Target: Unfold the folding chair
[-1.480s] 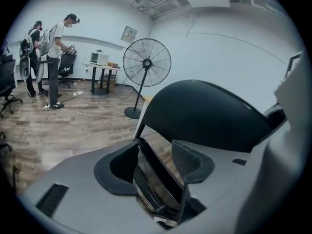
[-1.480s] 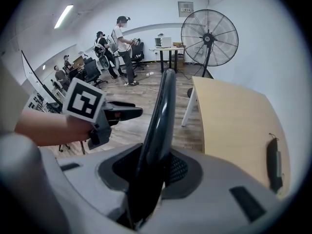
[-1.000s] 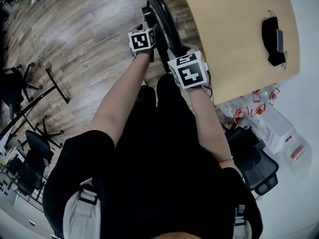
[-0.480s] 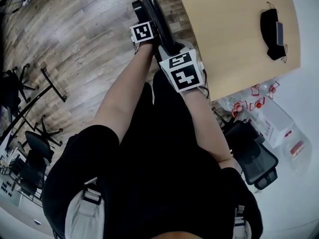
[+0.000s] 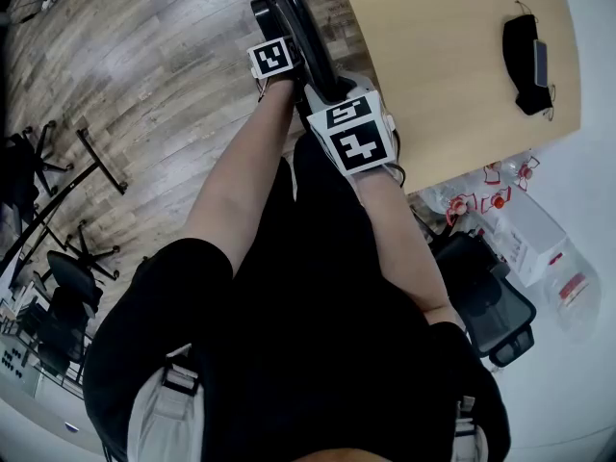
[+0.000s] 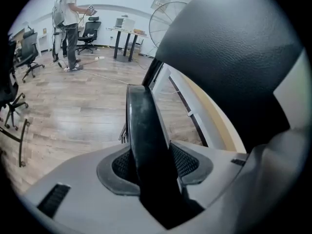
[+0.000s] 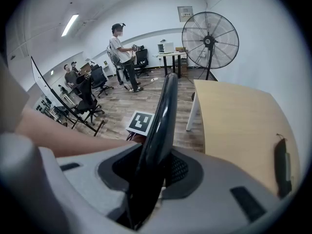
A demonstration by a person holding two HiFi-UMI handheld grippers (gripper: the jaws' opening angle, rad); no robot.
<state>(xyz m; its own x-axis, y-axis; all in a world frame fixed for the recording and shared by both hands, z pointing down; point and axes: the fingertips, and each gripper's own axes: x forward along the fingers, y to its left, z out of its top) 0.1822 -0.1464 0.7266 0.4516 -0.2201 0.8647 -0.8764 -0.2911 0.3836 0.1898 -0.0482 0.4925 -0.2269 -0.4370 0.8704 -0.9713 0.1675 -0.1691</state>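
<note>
The chair (image 5: 296, 12) stands folded and edge-up on a plank wood floor (image 5: 144, 75), its black curved rim running just beside the left edge of a pale wood worktop (image 5: 443, 56); whether the two touch cannot be told. The left hand-held gripper (image 6: 156, 167) is closing its jaws, with the rim between its ribbed pads and the pads already against it. The right hand-held gripper (image 7: 151, 172), nearer the person's body on the same rim, has its jaws clamped tight on that rim. Both point steeply down. The worktop is bare but for a black pouch (image 5: 525, 65) near its far side. Past its near corner, clear bottles (image 5: 472, 205) with red caps lie against the white wall (image 5: 587, 181). The room is a bright open office: a tall pedestal fan (image 7: 210, 40) stands by the far wall, a person (image 7: 122, 52) stands mid-floor beyond the chair, and black office chairs (image 5: 67, 282) are scattered along the left side
</note>
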